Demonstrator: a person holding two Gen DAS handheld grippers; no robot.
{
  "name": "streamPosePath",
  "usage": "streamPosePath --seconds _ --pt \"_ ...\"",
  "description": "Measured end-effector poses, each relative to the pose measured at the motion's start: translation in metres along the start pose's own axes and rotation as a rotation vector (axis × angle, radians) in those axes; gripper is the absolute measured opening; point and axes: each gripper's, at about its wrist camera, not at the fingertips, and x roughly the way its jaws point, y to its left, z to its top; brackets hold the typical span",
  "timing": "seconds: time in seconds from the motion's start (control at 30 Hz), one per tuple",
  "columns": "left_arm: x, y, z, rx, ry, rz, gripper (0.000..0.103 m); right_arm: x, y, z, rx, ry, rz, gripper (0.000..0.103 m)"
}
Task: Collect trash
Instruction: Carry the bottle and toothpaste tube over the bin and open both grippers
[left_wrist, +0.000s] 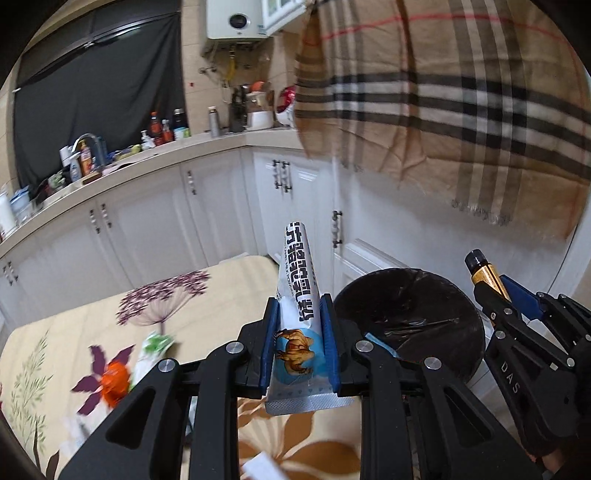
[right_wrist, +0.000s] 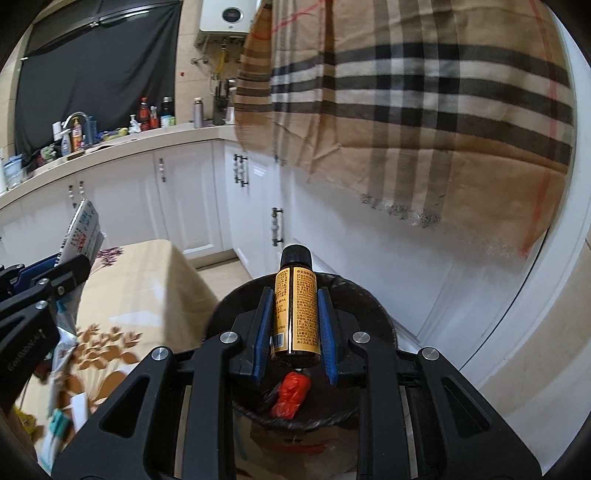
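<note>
Left of the bin (left_wrist: 410, 325), a table (left_wrist: 221, 280) under a flowered cloth carries an orange wrapper (left_wrist: 115, 382) and a green packet (left_wrist: 153, 349). The left gripper (left_wrist: 300, 332) pinches a white sachet (left_wrist: 299, 317) upright over the table edge, just beside the bin. The right gripper (right_wrist: 295, 317) pinches a small brown bottle (right_wrist: 295, 306), cap up, directly above the bin's black liner, where a red scrap (right_wrist: 290, 398) lies. A plaid cloth (right_wrist: 424, 110) hangs above the bin.
</note>
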Motion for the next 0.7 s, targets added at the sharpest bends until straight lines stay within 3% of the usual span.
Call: streamPosePath --seconds 0.4,0.7 --pt "0.068 -0.039 0.01 0.067 0.075 -0.008 0.024 0.05 -0.027 -0.005 0.057 0.039 -0.045 0.023" --pt "0.098 -0.054 0.012 0.091 0.108 -0.001 0.024 0.076 -0.039 -0.012 0.08 0.065 -0.077 0.023"
